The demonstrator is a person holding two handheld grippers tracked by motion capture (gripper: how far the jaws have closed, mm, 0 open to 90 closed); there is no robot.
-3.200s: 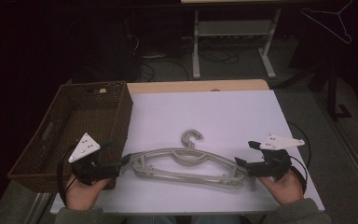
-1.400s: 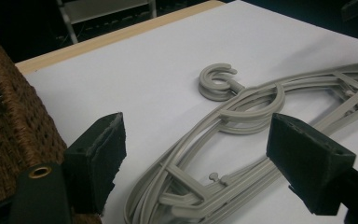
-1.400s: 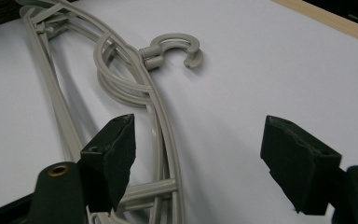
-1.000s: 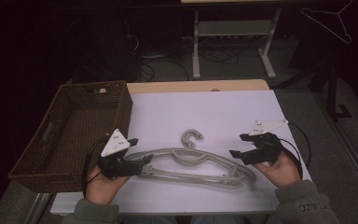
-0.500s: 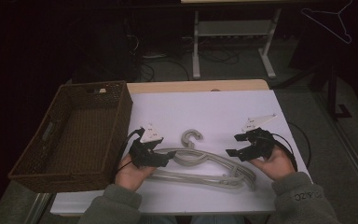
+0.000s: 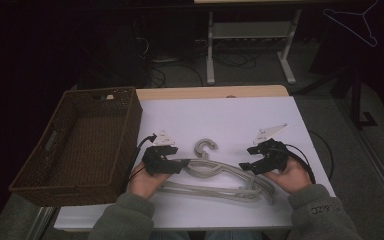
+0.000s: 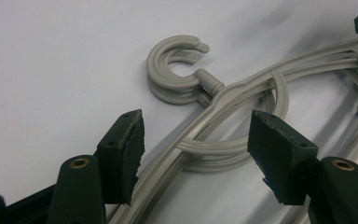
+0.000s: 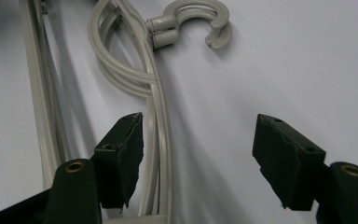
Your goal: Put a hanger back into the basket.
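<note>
Two or more grey plastic hangers (image 6: 215,175) lie stacked on the white table (image 6: 220,115), hooks (image 6: 206,148) pointing away from me. My left gripper (image 6: 179,166) sits low over the stack's left arm, just left of the hooks. Its jaws have just been closing and stand open, with the hanger arm (image 7: 186,140) between the pads and neither pad pressing. My right gripper (image 6: 244,168) hovers at the right arm. Its jaws have also been closing and remain open; the hanger arm (image 8: 161,135) runs beside the left pad (image 8: 121,154), and bare table fills the remaining gap.
A brown wicker basket (image 6: 132,120) stands at the table's left edge, close to my left hand. Beyond the far edge are a metal stand (image 6: 250,45) and cables on the floor. A thin wire hanger (image 6: 352,22) hangs at the top right.
My left hand has slid right from the hanger's left tip toward the hooks and dropped lower. My right hand has edged slightly inward along the right arm.
</note>
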